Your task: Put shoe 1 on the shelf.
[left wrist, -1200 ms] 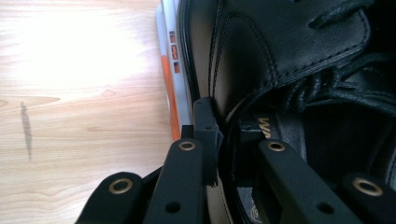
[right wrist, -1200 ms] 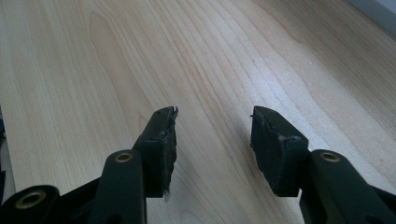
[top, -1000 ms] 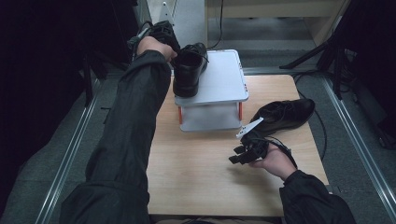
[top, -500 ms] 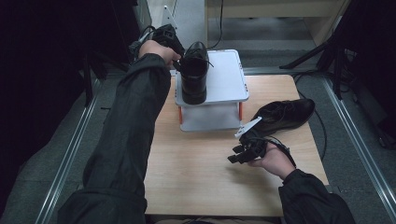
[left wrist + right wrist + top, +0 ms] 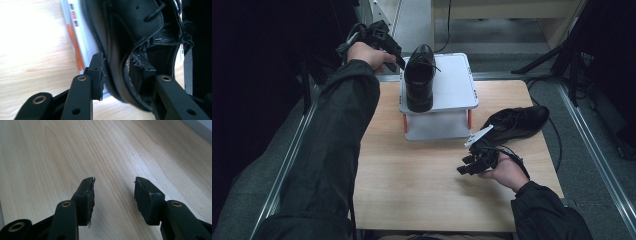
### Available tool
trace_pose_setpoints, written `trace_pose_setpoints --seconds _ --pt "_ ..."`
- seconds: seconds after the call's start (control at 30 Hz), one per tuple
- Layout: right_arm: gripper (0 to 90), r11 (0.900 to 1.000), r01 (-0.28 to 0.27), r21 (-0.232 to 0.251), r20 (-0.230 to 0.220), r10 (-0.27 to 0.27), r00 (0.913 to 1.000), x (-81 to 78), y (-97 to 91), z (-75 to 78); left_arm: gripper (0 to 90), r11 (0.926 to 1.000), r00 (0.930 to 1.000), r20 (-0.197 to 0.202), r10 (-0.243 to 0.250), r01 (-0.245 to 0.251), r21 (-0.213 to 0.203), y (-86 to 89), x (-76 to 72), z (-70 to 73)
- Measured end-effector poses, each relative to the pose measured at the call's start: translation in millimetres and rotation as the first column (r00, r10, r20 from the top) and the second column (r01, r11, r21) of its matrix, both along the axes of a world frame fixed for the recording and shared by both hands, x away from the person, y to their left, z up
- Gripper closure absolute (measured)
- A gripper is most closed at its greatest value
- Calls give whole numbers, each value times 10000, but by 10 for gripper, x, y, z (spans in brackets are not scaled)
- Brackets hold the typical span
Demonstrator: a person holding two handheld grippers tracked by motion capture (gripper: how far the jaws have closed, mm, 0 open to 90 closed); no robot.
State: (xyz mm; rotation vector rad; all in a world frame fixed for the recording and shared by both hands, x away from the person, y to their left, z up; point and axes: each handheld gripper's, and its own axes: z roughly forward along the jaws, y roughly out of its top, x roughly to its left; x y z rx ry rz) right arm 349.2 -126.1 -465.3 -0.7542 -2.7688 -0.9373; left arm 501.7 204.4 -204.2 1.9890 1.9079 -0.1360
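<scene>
From my remote station, the left gripper (image 5: 398, 59) has just been opening its jaws around the heel collar of the glossy black leather lace-up shoe (image 5: 419, 76), which now stands on the top of the white two-tier stand with orange posts (image 5: 452, 85), its toe reaching the near edge. In the left gripper view one pad (image 5: 98, 75) sits outside the heel wall and the other inside the shoe's opening; the collar stays between them, the outer pad apart from the leather, the inner one too blurred to call. The risk, as I judge it, lies in the withdrawal: a pad catching the collar or a lace could drag the shoe off the shelf's left rim, where it sits close to the edge. The right gripper (image 5: 472, 162) rests over the pale wooden tabletop (image 5: 412, 185) with its jaws spread and nothing between them, near the matching second black shoe (image 5: 514, 122) lying beside the stand; a careless sweep there could knock that shoe toward the table's right edge.
</scene>
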Motion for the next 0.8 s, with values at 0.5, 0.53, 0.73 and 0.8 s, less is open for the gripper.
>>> trace_pose_setpoints --seconds 0.5,0.53,0.73,0.8 --pt "519 9993 336 160 -140 -334 9993 23 -46 8 555 9997 9992 366 -171 177 -146 586 -399 -663" --pt "519 9991 371 204 -176 -367 9992 22 -49 10 551 9998 9990 388 -203 206 -81 605 -433 -717" --pt "518 9984 532 202 -218 -528 9984 52 -72 1 520 9971 9960 610 -649 671 -352 691 -654 -1059" --pt "508 9983 556 164 -236 -552 9982 54 -87 2 509 9973 9964 573 -632 652 -341 710 -725 -1196"
